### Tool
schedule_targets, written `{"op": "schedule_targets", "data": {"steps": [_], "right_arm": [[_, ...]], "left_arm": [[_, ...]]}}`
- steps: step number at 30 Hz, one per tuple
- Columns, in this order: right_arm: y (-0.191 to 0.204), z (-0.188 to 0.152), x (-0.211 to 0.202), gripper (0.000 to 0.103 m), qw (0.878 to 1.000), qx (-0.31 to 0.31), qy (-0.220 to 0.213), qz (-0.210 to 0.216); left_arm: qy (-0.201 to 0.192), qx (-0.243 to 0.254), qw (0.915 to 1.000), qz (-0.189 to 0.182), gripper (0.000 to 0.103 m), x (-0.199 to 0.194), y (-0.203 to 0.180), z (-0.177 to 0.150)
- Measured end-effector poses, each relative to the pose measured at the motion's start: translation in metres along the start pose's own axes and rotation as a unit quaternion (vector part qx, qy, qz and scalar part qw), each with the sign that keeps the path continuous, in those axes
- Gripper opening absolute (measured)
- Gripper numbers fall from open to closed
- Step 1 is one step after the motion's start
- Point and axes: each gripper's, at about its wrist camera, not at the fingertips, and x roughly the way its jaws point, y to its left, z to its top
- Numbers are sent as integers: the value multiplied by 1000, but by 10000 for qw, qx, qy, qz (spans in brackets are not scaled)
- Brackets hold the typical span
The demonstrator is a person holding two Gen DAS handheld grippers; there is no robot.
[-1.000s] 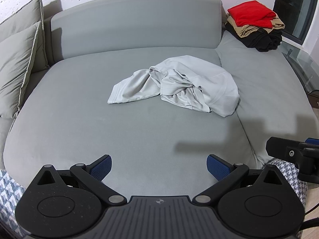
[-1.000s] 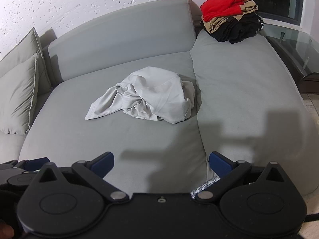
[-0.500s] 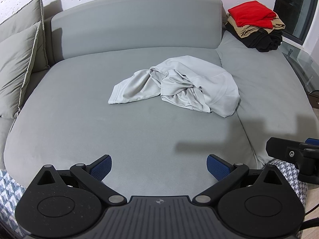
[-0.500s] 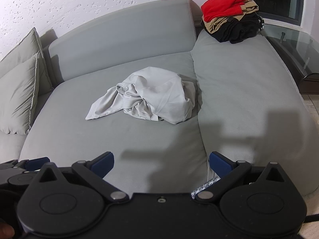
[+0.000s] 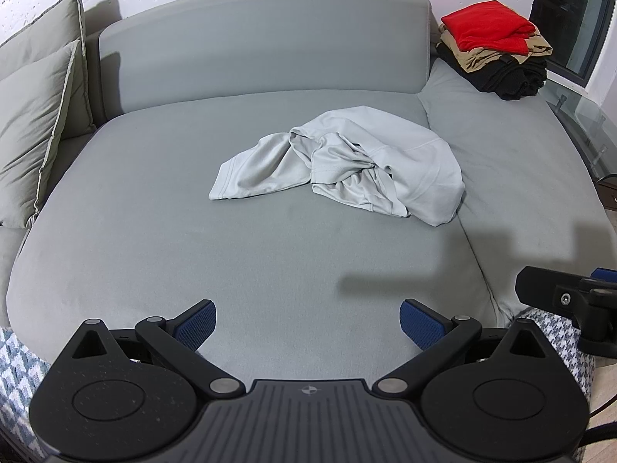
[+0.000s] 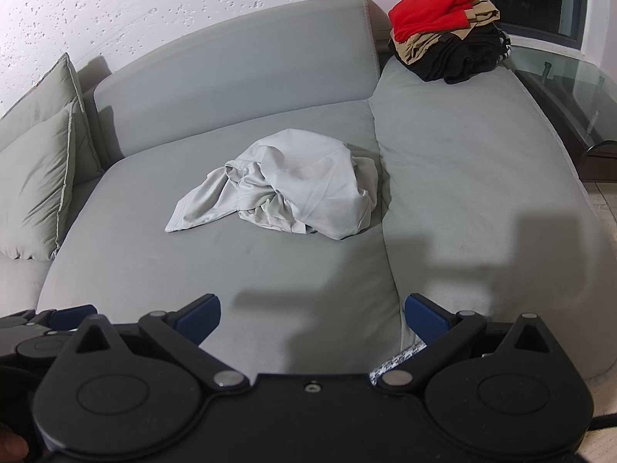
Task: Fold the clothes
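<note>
Big grey sofa (image 5: 162, 270) with a soft matte seat. Left gripper (image 5: 307, 322) and right gripper (image 6: 313, 318) both hang wide open over its near edge, holding nothing. Well ahead of them lies the crumpled, silky pale-grey garment (image 5: 347, 162); far right, a folded pile (image 5: 493, 46).

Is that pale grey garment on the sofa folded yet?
No. The garment lies crumpled in a loose heap on the sofa, with one part trailing out flat.
</note>
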Motion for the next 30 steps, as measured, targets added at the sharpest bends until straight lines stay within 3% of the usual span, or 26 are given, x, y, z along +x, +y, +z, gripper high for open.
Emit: {"op": "schedule_targets", "data": {"steps": [6, 13, 18, 22, 24, 30], "right_arm": [[-2, 0, 2, 103, 10000, 44, -31, 32], [-4, 16, 8, 103, 9993, -55, -302, 191], [-6, 38, 47, 102, 9964, -341, -680, 387], [-11, 54, 94, 92, 9969, -232, -506, 564], [-7, 61, 111, 92, 9964, -312, -532, 582], [21, 81, 153, 103, 9906, -1138, -663, 375]], "left_arm": [[-96, 17, 10000, 14, 102, -1, 7, 1], [-582, 36, 9969, 529, 100, -4, 51, 10], [-493, -427, 9974, 305, 99, 20, 83, 19], [-411, -362, 9985, 61, 100, 49, 73, 24], [-414, -325, 9986, 16, 101, 63, 66, 27], [-31, -537, 9985, -138, 101, 104, 54, 45]]}}
